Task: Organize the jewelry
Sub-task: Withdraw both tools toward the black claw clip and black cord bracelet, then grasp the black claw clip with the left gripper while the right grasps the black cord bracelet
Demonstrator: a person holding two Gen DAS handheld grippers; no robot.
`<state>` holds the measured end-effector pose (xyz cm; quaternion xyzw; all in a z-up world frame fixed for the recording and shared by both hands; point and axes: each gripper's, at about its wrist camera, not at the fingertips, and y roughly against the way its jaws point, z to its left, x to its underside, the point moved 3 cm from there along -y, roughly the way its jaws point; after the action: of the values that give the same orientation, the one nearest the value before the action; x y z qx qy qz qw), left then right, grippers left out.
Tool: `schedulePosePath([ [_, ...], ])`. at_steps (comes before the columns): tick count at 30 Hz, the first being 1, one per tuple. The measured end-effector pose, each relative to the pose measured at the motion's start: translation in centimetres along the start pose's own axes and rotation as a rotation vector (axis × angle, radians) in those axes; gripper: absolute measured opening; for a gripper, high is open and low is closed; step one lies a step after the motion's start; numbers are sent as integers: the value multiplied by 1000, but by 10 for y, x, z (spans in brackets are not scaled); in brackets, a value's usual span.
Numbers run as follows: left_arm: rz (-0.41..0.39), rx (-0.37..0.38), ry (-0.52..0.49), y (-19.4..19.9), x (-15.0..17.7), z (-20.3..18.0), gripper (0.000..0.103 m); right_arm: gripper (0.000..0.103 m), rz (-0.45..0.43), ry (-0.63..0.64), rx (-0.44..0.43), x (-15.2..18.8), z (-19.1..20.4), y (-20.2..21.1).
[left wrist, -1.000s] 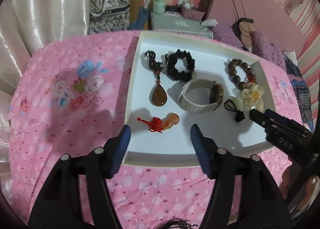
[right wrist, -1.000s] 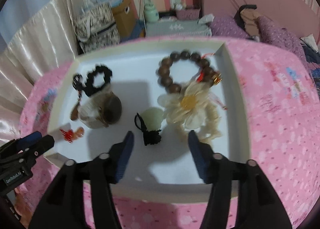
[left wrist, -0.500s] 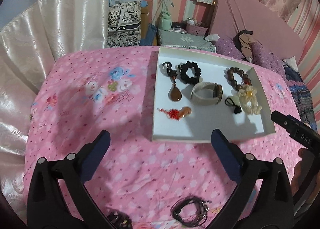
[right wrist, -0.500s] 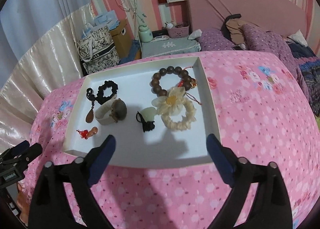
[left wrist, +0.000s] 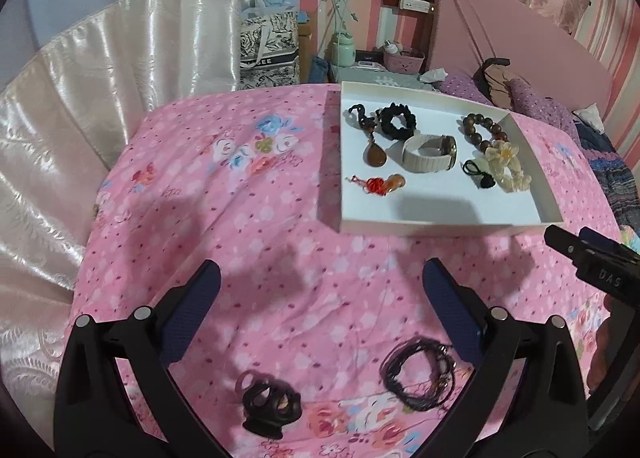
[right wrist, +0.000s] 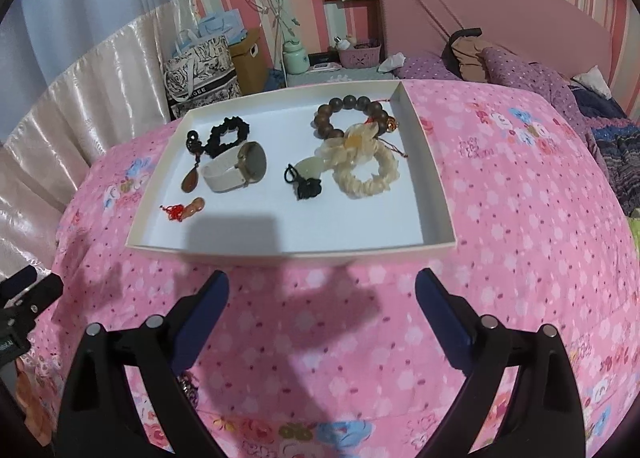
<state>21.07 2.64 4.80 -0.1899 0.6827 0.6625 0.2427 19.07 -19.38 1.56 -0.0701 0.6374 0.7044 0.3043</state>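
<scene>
Grippers, left [left wrist: 320, 298] and right [right wrist: 322, 298], have pulled back from the white tray [left wrist: 440, 227], fingers spread and empty; a black cord necklace [left wrist: 418, 376] and hair ties [left wrist: 268, 402] await on the bedspread [left wrist: 240, 226].

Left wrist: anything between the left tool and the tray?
Nothing: only bare pink bedspread between the left tool and the tray, left wrist view. Two loose cord bundles lie nearer the camera.

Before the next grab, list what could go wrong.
1. The black cord necklace is a loose tangle on soft quilt; the open left tool may catch only a strand, or pinch fabric.
2. The hair ties lie piled together, so some could drop on lifting.
3. The tray is crowded toward the back, so a drop there could snag the watch.
</scene>
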Motion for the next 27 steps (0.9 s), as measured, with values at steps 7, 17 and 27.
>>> schedulePosePath([
  [7,-9,-10,-9,8,21,8,100,94,-19,49,24,24,16,6],
  [17,23,-27,36,6,63,48,100,94,50,92,19,63,38,-7],
  [27,100,-26,33,-12,100,58,94,83,107,193,-10,91,83,-13],
])
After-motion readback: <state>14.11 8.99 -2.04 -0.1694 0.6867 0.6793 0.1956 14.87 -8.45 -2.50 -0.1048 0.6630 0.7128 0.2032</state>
